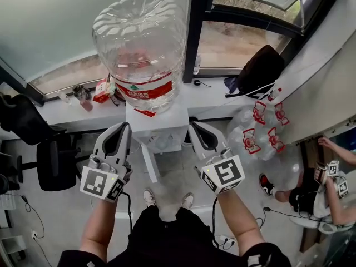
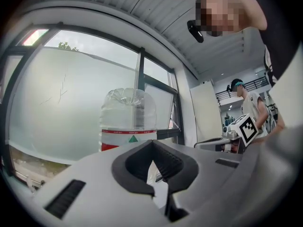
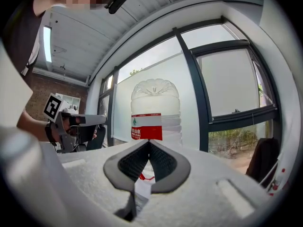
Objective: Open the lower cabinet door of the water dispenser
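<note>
The white water dispenser point(image 1: 162, 122) stands against the window sill, with a big clear bottle point(image 1: 142, 43) with a red label on top. Below its front, a narrow white panel point(image 1: 151, 163) juts out edge-on toward my feet; it looks like the lower door swung outward. My left gripper point(image 1: 123, 128) hovers at the dispenser's left, level with its top, jaws together and empty. My right gripper point(image 1: 194, 128) hovers at its right, also shut on nothing. In the left gripper view the gripper's point(image 2: 152, 143) tips meet under the bottle point(image 2: 128, 122). In the right gripper view the gripper's point(image 3: 149, 143) tips likewise meet below the bottle point(image 3: 152, 112).
A black office chair point(image 1: 55, 163) stands on the left. Several empty water bottles with red handles point(image 1: 261, 129) lie right of the dispenser. A black bag point(image 1: 261, 65) and small clutter point(image 1: 100, 90) sit on the sill. Another person point(image 1: 311, 193) sits at the far right.
</note>
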Action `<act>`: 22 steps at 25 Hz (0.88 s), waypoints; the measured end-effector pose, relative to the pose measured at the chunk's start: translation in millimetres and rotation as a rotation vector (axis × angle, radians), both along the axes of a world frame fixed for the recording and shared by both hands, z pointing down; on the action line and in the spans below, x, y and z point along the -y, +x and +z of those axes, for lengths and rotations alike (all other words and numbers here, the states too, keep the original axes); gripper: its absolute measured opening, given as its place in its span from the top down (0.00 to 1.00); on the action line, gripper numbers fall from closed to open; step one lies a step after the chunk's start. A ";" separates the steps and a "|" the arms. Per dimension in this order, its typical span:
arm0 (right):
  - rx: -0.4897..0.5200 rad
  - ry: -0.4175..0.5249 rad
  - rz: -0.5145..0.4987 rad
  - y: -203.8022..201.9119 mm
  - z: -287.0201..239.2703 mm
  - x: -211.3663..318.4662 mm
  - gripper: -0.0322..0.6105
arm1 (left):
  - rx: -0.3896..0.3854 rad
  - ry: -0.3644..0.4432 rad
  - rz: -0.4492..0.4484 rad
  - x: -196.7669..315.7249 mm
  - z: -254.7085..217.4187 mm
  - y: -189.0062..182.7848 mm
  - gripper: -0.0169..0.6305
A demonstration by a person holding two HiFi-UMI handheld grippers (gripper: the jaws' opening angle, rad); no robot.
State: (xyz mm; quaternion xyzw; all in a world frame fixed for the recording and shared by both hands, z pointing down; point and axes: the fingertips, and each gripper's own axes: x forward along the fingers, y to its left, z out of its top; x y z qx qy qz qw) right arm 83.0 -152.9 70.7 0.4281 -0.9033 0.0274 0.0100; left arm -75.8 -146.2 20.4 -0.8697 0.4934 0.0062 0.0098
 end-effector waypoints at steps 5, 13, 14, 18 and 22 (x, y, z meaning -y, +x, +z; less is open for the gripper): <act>0.015 0.034 -0.006 9.3 -25.6 -0.3 0.94 | -0.010 0.042 -0.012 -6.9 -29.4 -3.5 0.96; 0.028 0.034 -0.008 28.3 -44.0 -9.3 0.94 | -0.031 0.076 -0.072 -30.0 -50.1 -16.6 0.96; 0.035 0.029 -0.008 29.2 -45.3 -12.1 0.94 | -0.034 0.080 -0.083 -32.5 -52.8 -20.7 0.96; 0.046 0.033 0.001 33.5 -52.1 -21.0 0.94 | -0.040 0.098 -0.106 -43.2 -61.7 -29.0 0.96; 0.055 0.055 0.041 46.6 -59.9 -24.4 0.94 | -0.026 0.119 -0.107 -52.7 -64.5 -30.5 0.96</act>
